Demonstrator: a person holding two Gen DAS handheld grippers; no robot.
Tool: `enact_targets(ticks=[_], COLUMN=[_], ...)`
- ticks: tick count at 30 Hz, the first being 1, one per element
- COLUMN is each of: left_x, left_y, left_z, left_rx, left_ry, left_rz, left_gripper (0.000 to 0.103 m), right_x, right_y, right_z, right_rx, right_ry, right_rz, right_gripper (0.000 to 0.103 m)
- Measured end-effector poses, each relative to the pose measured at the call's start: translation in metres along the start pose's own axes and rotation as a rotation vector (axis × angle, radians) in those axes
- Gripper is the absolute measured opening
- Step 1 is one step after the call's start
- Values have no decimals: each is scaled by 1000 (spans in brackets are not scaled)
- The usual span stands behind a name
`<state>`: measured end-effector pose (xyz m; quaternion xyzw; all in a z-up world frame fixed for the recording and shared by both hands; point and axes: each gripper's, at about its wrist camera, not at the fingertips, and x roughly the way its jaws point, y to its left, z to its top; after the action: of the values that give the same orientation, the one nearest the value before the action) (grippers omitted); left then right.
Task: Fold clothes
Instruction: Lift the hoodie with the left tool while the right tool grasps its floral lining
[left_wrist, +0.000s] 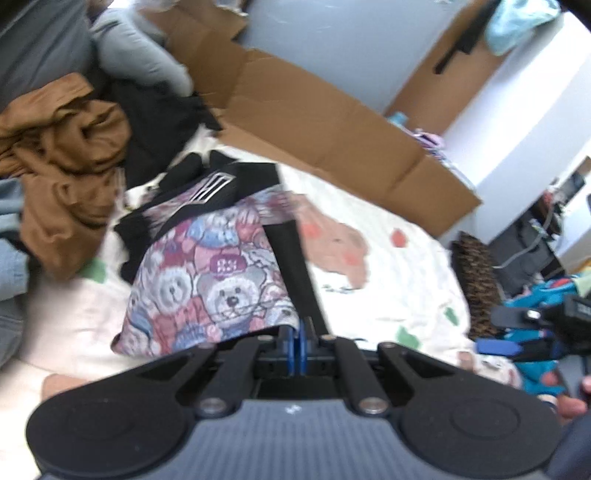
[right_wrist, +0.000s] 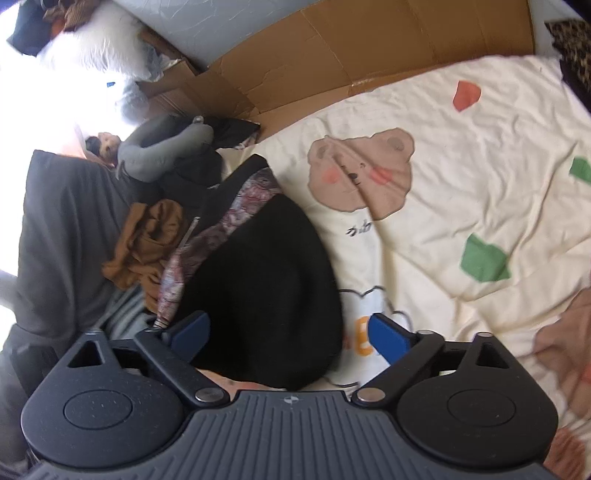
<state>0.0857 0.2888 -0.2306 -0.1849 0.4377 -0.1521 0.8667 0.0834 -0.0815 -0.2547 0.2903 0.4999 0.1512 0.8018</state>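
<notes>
Left gripper (left_wrist: 297, 345) pinching bear-print garment (left_wrist: 207, 280); label (left_wrist: 212, 188) unreadable.

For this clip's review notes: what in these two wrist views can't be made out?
- Left wrist view: what the left gripper pinches, hidden between its shut fingers beside the teddy-bear garment.
- Right wrist view: the garment's near edge under the right gripper, hidden by its body.
- Left wrist view: the clothes pile, blurred and cut by the left edge.

Bear-print garment (left_wrist: 207, 280) motion-blurred; its black part (right_wrist: 266, 288) hides bed beneath; jeans (left_wrist: 11, 258) cut off at left edge.
</notes>
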Motion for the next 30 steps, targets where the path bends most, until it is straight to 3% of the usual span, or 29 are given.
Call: enact_targets(ticks=[7,12,16,22,24,30], left_x=[-6,-8,-5,5,8,15], left_y=[-31,-49,-59,-70,-74,-85], left_z=[-7,-10,-12,-14,-15,-16], left_rx=[22,41,49,67,77,106], left_ry=[26,45,65,108,124,169], left_rz=[-93,-150,-187,-245,-261,-323], left_gripper=[3,3,3,3,3,3], right_x=[11,30,47,61,63,71], right_y=[-3,-7,-8,-10,-12,-20], right_z=[-3,-7,-10,-15,-16,-20], right_rx=[104,215,258,296,301,346], right_ry=[41,77,119,153,159,178], right_rz=[145,239,293,332,334,351], right_gripper=[81,61,54,47,37,28])
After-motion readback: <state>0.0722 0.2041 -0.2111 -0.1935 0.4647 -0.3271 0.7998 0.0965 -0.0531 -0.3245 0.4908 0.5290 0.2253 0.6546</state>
